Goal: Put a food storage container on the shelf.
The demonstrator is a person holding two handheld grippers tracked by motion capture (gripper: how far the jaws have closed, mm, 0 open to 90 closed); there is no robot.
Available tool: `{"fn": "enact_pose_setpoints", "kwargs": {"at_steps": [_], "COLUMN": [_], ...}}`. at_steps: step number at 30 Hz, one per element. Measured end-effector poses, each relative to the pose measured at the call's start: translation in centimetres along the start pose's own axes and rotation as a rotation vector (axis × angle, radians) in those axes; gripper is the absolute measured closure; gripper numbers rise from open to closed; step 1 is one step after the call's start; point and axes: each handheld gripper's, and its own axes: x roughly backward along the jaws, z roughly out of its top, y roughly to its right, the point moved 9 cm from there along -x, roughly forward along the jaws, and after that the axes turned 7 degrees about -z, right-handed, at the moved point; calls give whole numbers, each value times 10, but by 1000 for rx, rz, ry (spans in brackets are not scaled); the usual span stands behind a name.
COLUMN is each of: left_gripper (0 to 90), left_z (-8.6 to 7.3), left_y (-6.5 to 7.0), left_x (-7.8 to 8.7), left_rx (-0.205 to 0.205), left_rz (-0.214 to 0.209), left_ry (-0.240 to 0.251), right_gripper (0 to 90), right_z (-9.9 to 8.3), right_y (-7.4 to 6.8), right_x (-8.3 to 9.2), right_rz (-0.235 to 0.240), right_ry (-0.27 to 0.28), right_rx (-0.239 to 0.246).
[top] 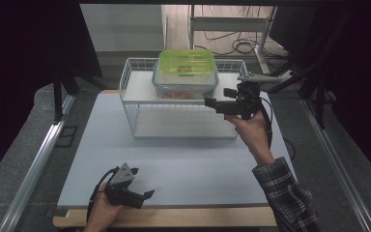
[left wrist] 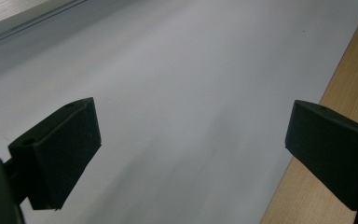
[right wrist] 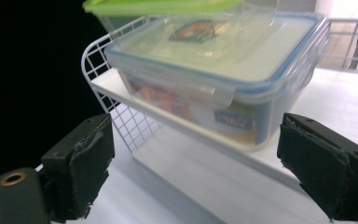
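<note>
A white wire rack (top: 125, 72) stands at the back of the grey mat (top: 188, 159). On its upper shelf (top: 140, 89) rests a clear box with a blue-rimmed lid (top: 186, 84), and a green-lidded box (top: 186, 63) is stacked on that. My right gripper (top: 217, 96) hovers open at the clear box's front right corner, with nothing between its jaws. In the right gripper view the clear box (right wrist: 214, 60) lies just beyond the right gripper (right wrist: 191, 172), with the green-lidded box (right wrist: 158, 5) above it. My left gripper (top: 142, 182) rests open near the table's front edge, over bare mat (left wrist: 168, 70).
The mat ends at a wooden table edge (top: 174, 217), which runs beside the left gripper's jaw (left wrist: 349, 79). Metal rails (top: 38, 159) line both sides of the table. Behind the rack stand a desk frame and cables (top: 236, 46). Dark curtains hang left and right.
</note>
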Motion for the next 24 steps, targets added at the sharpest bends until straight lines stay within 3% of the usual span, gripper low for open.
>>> {"fn": "enact_pose_setpoints", "kwargs": {"at_steps": [24], "left_gripper": [34], "left_z": [0], "left_y": [0], "left_x": [-1], "left_rx": [-3], "left_rz": [0], "left_ry": [-5], "right_gripper": [32], "right_z": [-77], "right_y": [-3], "right_x": [1], "right_rz": [2], "right_ry": [-59], "right_rx": [113]}}
